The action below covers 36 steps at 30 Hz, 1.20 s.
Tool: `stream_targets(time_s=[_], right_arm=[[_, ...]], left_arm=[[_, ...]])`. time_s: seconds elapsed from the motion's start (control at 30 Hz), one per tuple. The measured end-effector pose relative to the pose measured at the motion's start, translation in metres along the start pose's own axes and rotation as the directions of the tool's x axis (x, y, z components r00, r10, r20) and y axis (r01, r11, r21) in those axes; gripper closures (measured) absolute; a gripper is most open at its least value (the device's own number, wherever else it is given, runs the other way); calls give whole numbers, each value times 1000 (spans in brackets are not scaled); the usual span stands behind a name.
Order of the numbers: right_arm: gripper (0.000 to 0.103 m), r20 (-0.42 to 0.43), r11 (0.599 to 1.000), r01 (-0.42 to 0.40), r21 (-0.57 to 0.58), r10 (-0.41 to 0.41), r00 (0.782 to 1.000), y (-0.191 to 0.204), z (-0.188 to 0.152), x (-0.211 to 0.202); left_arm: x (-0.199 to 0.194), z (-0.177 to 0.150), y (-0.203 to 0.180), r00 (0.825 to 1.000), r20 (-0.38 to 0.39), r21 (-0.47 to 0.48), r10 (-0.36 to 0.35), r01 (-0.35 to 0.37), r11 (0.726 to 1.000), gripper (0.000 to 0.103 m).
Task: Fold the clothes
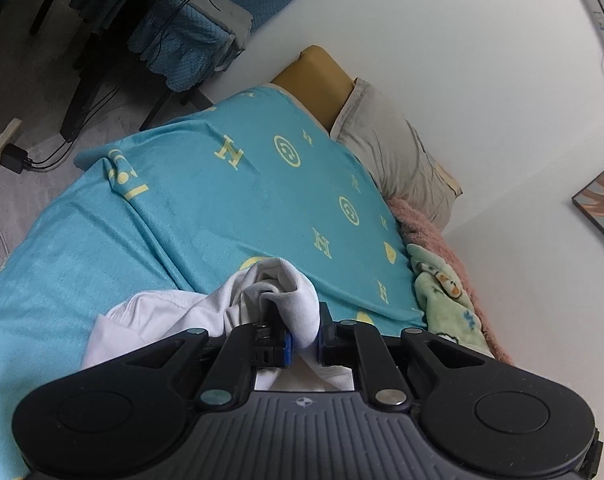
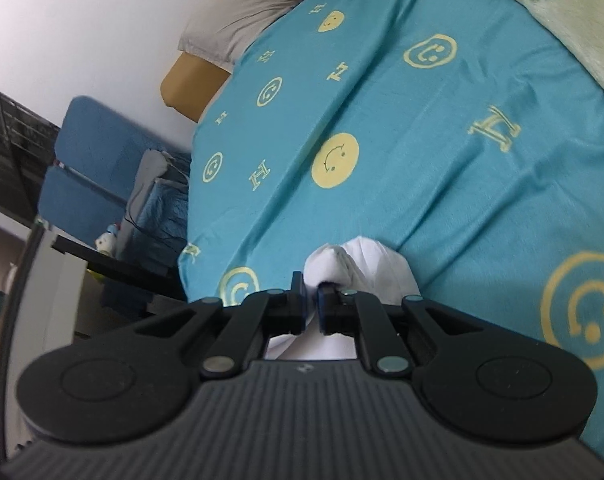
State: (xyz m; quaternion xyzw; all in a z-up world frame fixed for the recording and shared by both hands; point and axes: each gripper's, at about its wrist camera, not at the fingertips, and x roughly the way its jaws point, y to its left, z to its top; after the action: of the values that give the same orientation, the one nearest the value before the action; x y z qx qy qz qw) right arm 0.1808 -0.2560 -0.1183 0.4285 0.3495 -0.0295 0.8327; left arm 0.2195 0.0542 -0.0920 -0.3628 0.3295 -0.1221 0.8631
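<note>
White garment pinched in both grippers over the bed

Left gripper and right gripper each clamp bunched white garment above the blue sheet (mid-bed); no finished fold shows.

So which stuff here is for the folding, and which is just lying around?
For the folding:
- white cloth garment, bunched up
- left gripper, clamped on it
- right gripper, clamped on it
- turquoise bedsheet with yellow smiley faces, underneath

Just lying around:
- beige pillow
- pink fluffy blanket
- pale green cartoon blanket
</note>
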Motion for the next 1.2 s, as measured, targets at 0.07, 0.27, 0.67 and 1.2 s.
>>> stream_targets(time_s=[0.07, 0.27, 0.67, 1.2], right_arm=[[93, -1, 1000, 5, -4, -5, 1000, 1, 3, 6], [93, -3, 999, 29, -16, -29, 1000, 2, 3, 8], [28, 90, 978, 59, -201, -42, 995, 29, -14, -22], [54, 27, 855, 149, -497, -157, 987, 44, -47, 38]], left_arm=[[6, 1, -1, 1000, 2, 24, 4, -4, 1000, 93], [11, 1, -4, 1000, -13, 74, 4, -3, 997, 91], [-15, -18, -33, 999, 23, 305, 25, -31, 952, 20], [34, -35, -30, 960, -61, 495, 273, -208, 843, 19]])
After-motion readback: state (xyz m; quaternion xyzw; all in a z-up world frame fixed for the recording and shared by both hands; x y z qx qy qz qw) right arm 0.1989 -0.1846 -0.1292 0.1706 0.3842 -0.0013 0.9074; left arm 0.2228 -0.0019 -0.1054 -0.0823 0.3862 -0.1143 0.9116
